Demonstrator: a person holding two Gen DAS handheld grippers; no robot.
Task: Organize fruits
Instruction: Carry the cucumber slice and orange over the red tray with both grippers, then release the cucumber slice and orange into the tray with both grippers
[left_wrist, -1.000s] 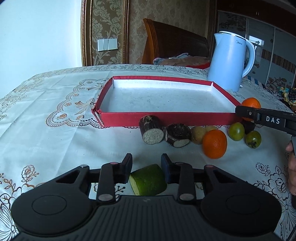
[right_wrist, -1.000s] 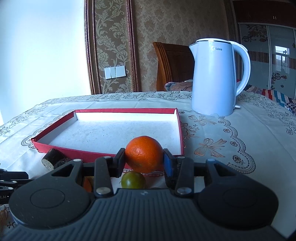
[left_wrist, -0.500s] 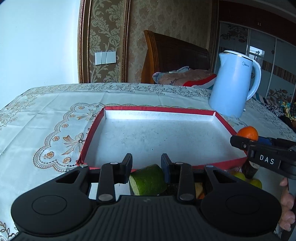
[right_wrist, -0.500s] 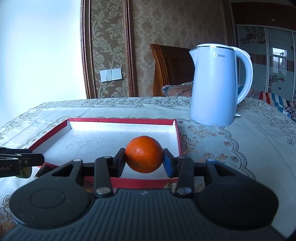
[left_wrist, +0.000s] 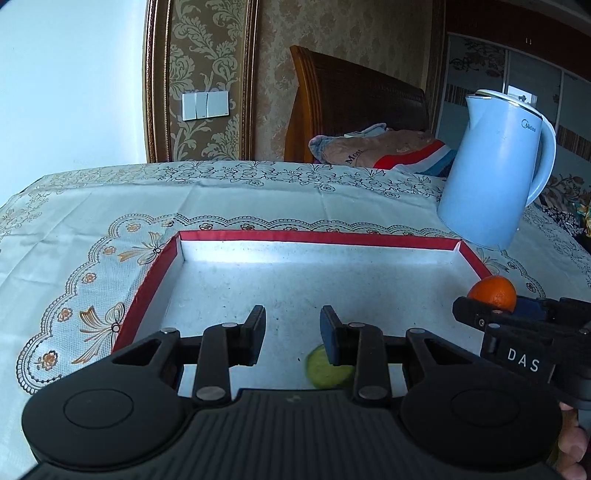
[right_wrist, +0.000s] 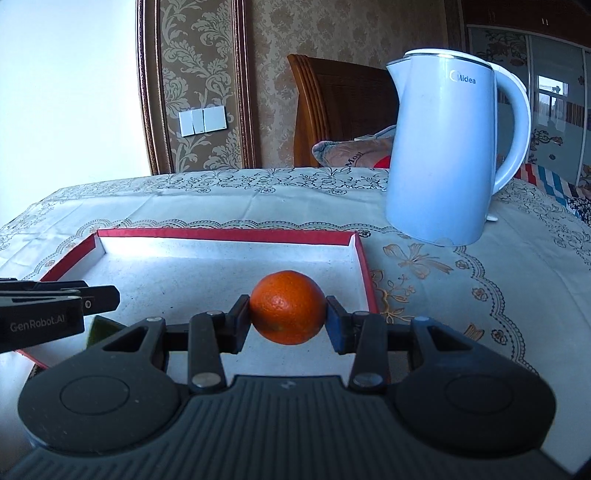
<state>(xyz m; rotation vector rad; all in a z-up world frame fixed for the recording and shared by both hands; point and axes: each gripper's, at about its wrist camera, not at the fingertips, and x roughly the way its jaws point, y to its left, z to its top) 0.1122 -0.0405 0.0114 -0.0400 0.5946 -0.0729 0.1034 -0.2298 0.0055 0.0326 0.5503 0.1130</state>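
patterned wallpaper, a wooden headboard and a pale wall back a bench under an embroidered cloth (left_wrist: 92, 229), and on it sits a shallow red-walled tray (left_wrist: 147, 291) with a speckled white floor.

at the left, the left hand-held gripper (left_wrist: 291, 334) hangs over the near part of the tray with nothing between its fingers; the gap is narrow, and the pads press on no object. a second ago a green cut piece of fruit sat clamped there while the gripper was short of the tray's front wall. now that green piece (left_wrist: 327, 371) lies blurred on the tray floor just under the right finger, so i judge it has just been dropped in. that makes one fruit placed.

to the right, the right hand-held gripper (right_wrist: 288, 317) is clamped on a whole orange (right_wrist: 288, 306), gripped at both sides and held above the tray's right half; a second ago it was in front of the tray. the orange is not yet released, and setting it down looks like the next step.

far right, a light blue midea kettle (right_wrist: 443, 155) stands on the cloth beyond the tray's corner.
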